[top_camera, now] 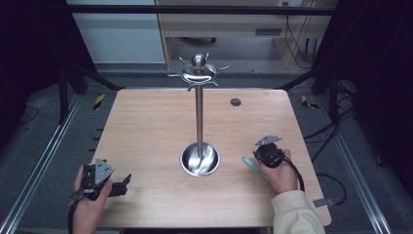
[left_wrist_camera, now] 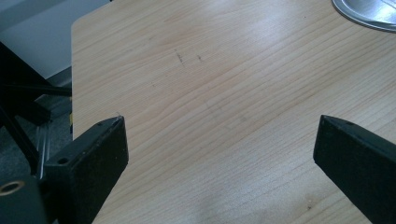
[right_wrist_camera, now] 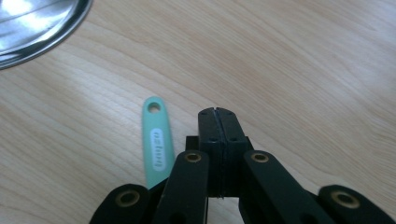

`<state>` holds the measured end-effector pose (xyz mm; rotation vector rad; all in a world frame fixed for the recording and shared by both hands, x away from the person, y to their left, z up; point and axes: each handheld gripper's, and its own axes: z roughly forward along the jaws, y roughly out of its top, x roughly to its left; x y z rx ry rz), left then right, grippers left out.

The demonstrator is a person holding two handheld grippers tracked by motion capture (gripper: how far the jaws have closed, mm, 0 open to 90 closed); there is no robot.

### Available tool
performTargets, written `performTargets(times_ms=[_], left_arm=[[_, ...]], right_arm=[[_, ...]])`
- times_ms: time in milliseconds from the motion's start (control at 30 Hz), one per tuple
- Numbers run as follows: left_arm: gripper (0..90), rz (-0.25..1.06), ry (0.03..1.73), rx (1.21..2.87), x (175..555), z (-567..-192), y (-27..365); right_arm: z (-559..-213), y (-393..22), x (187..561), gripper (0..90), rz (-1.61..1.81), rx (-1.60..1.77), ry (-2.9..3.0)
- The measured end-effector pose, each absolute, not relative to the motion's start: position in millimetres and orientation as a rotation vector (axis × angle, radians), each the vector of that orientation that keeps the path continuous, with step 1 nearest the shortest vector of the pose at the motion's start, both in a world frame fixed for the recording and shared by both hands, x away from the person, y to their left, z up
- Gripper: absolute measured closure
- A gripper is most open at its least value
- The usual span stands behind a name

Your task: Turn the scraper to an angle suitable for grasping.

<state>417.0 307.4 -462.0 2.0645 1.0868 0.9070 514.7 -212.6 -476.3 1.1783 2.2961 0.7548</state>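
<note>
The pale wooden bench [top_camera: 146, 136] sits in a dark framed workspace. My left hand-held gripper [top_camera: 119, 186] rests at the near edge, jaws spread wide over bare wood, waiting. Ahead of both stands the steel hook stand [top_camera: 199, 117]. My right hand-held gripper [right_wrist_camera: 218, 122] is clenched on nothing; the mint-green handle [right_wrist_camera: 155, 140] lies just to its left, probably meant for a hook.

One wooden table [top_camera: 146, 126], one steel hook stand [top_camera: 199, 122], one mint-green handle [right_wrist_camera: 156, 144], two grippers [top_camera: 269, 155].
</note>
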Motion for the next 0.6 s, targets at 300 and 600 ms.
performTargets(times_ms=[300, 600], left_arm=[[2.9, 0.906, 1.082, 2.078, 417.0, -462.5, 306.5], [3.0, 0.907, 1.073, 2.084, 416.0, -462.0, 305.5]], right_arm=[[-483.3, -203.3, 516.8, 90.0, 0.727, 1.143, 2.375], [-485.6, -198.9, 511.3, 90.0, 0.742, 1.119, 2.445]])
